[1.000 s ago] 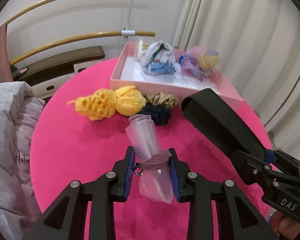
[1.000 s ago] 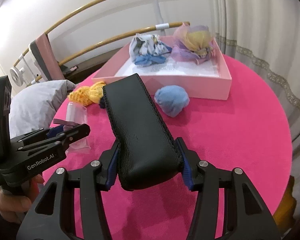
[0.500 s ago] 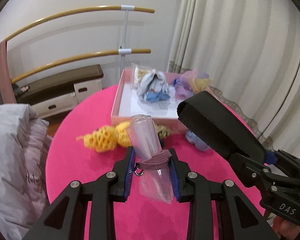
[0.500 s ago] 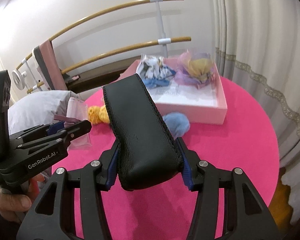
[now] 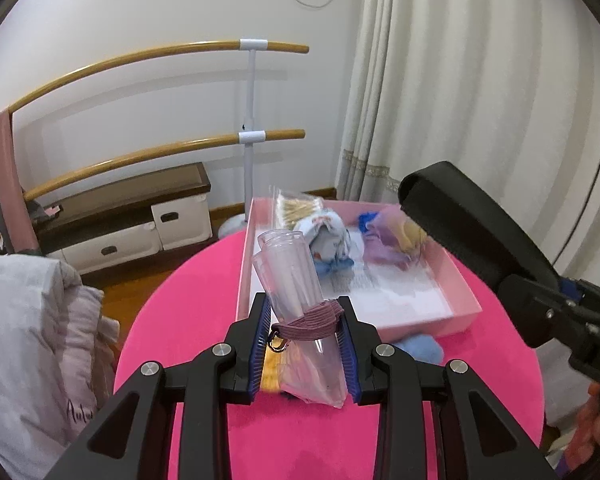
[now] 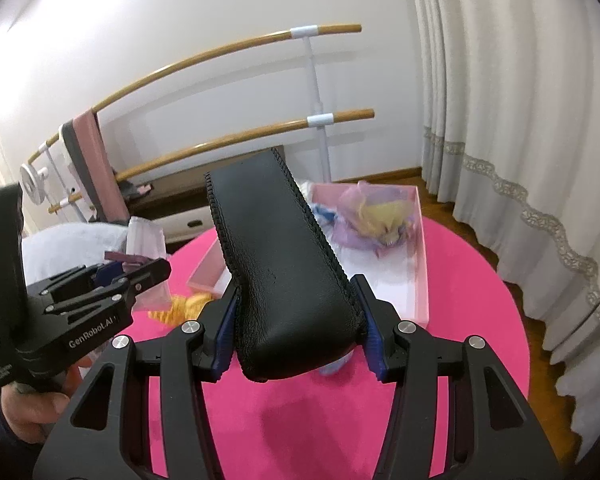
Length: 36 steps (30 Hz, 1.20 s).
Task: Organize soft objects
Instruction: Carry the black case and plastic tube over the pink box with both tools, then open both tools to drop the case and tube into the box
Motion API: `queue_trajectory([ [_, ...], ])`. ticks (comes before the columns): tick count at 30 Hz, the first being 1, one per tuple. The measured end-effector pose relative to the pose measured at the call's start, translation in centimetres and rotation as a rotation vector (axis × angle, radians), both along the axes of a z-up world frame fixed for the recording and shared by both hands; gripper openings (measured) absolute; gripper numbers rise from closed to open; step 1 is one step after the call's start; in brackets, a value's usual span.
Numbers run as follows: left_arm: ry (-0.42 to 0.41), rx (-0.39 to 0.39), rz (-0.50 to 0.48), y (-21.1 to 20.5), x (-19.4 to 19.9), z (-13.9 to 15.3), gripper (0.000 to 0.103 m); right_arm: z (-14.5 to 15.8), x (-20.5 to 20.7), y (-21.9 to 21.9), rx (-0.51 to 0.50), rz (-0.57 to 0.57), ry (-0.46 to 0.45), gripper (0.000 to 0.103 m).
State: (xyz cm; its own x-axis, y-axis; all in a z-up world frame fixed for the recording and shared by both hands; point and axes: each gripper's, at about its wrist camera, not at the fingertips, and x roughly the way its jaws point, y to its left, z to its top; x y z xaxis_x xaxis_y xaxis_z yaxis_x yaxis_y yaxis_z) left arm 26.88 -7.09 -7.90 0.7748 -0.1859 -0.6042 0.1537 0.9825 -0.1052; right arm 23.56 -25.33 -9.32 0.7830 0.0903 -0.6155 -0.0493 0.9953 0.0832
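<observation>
- Left gripper clenched on a clear rolled plastic pouch bound with mauve cord, raised above the pink table
- Right gripper clamped on a black leather pouch, tilted up and away
- Beyond both, pink box holding a blue-white cloth bundle and a purple-yellow scrunchie
- Blue soft ball just beside the box front
- Yellow knit piece near the box corner
</observation>
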Motion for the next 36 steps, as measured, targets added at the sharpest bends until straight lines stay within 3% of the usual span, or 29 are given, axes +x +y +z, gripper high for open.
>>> queue_trajectory([
  [18,0.010,0.022,-0.011,-1.7,11.0,-1.9,0.029,-1.1,7.4,-2.6,0.088,-0.062,0.017,0.049],
  [36,0.021,0.012,0.004,-1.4,14.4,-3.8,0.029,-2.0,9.8,-2.4,0.080,-0.074,0.042,0.049],
])
